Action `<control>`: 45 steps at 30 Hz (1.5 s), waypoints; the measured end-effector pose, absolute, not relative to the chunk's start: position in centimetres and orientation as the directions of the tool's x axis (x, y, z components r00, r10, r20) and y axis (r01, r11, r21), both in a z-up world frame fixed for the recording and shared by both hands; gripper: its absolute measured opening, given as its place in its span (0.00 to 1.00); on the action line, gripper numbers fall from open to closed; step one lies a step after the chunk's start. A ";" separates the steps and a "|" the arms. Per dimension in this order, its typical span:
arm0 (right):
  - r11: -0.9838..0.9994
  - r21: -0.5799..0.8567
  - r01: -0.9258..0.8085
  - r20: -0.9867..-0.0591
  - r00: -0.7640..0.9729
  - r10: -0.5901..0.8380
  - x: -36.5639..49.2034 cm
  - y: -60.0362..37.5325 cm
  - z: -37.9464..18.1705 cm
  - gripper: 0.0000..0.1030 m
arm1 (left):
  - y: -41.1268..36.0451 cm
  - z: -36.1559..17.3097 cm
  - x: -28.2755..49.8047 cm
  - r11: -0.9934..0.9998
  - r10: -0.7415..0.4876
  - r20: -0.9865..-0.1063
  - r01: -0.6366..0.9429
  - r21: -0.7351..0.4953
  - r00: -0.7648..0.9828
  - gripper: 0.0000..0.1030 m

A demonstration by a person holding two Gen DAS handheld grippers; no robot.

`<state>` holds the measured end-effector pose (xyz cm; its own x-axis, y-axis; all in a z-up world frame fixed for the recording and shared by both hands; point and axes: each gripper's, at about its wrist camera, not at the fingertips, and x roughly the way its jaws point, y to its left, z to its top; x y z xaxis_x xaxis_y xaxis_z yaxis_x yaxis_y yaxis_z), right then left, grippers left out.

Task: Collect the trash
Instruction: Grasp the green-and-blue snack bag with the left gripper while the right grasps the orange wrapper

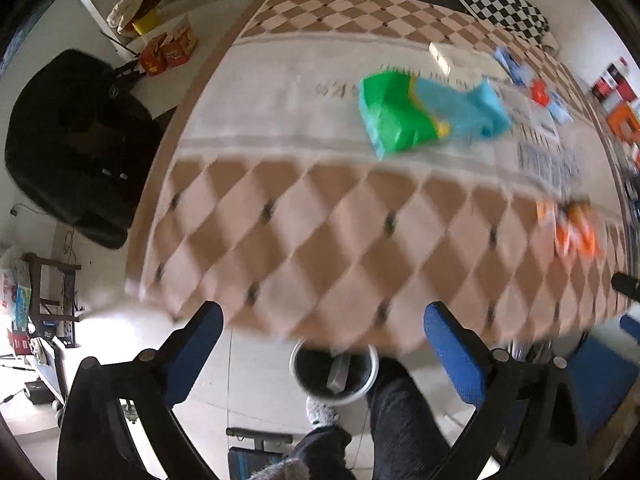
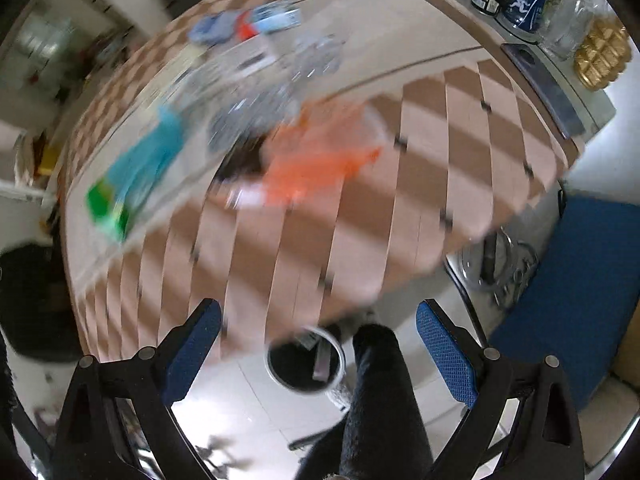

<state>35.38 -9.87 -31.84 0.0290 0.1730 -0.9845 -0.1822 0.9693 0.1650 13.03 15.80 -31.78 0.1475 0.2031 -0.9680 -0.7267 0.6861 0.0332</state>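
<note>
Partway through clearing the table, both my grippers empty

I am holding my left gripper (image 1: 324, 344) and right gripper (image 2: 318, 340) above the table edge, jaws of each standing wide apart with nothing between them; the bin (image 1: 334, 372) is sitting on the floor below with something already lying in it, while a green and blue wrapper (image 1: 424, 114), an orange wrapper (image 1: 572, 232) and smaller packets (image 1: 538, 92) are lying on the checked tablecloth (image 1: 320, 232), so I am judging most of the collecting as yet to be done
</note>
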 end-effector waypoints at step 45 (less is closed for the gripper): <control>0.910 0.325 -0.256 -0.944 -0.034 0.327 41.5 -6.0 -32.1 0.08 | 17.3 -33.4 22.5 0.866 0.118 -0.991 -0.495 0.068 0.069 0.85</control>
